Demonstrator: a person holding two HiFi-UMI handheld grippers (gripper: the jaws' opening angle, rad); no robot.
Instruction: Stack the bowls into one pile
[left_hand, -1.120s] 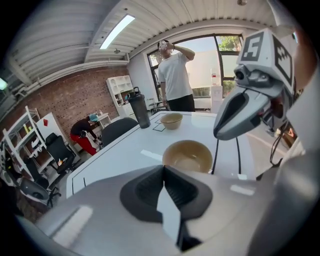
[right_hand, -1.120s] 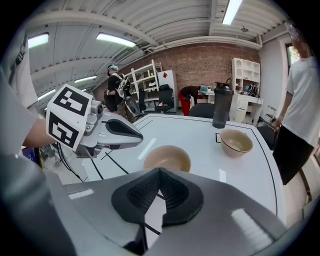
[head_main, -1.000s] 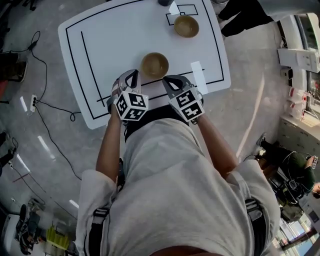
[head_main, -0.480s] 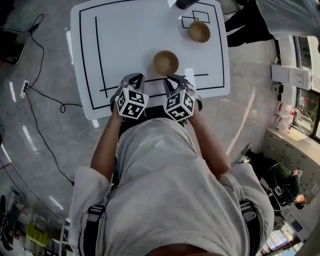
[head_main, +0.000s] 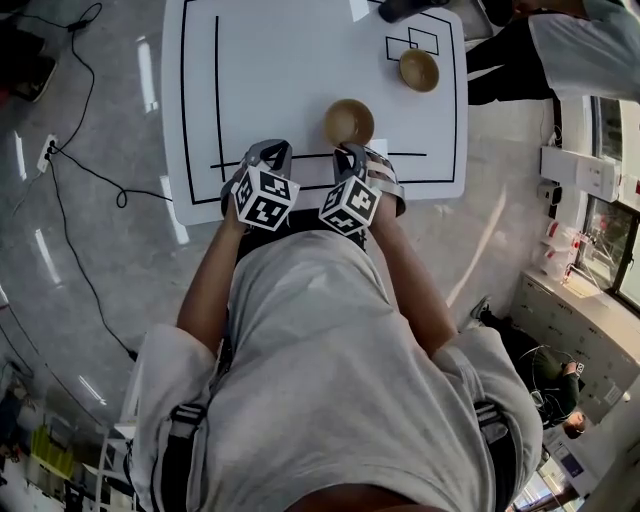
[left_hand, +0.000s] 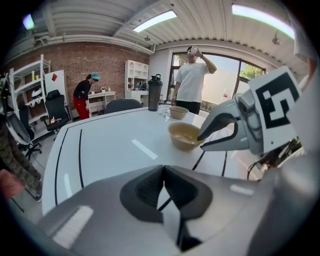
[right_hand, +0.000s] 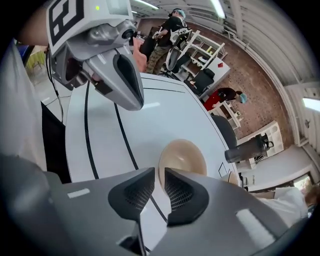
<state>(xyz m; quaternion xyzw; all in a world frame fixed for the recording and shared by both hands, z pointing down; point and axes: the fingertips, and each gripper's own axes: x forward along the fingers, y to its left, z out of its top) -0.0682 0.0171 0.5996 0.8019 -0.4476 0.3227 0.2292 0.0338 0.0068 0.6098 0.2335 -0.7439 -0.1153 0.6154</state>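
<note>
Both grippers hang over the near edge of the white table (head_main: 270, 70), side by side and close together. The left gripper (head_main: 268, 153) has its jaws pressed together with nothing between them. The right gripper (head_main: 352, 156) is narrowed to a thin slit and also holds nothing.

The near bowl (head_main: 348, 122) stands upright just ahead of the right gripper's tips, beyond a black line drawn along the table's near side. The far bowl (head_main: 419, 70) sits well ahead and to the right of both grippers, next to a small drawn rectangle and close to the table's right edge. The two bowls are well apart.

Ahead and to the left of the left gripper the tabletop is bare out to its left edge. To the right of the right gripper only a short strip of table lies before the edge.

The head view cuts off most of a dark bottle (left_hand: 154, 93) at the far edge. The left gripper view shows it standing upright beyond the far bowl, with a person in a white shirt (left_hand: 191, 82) behind the table.
</note>
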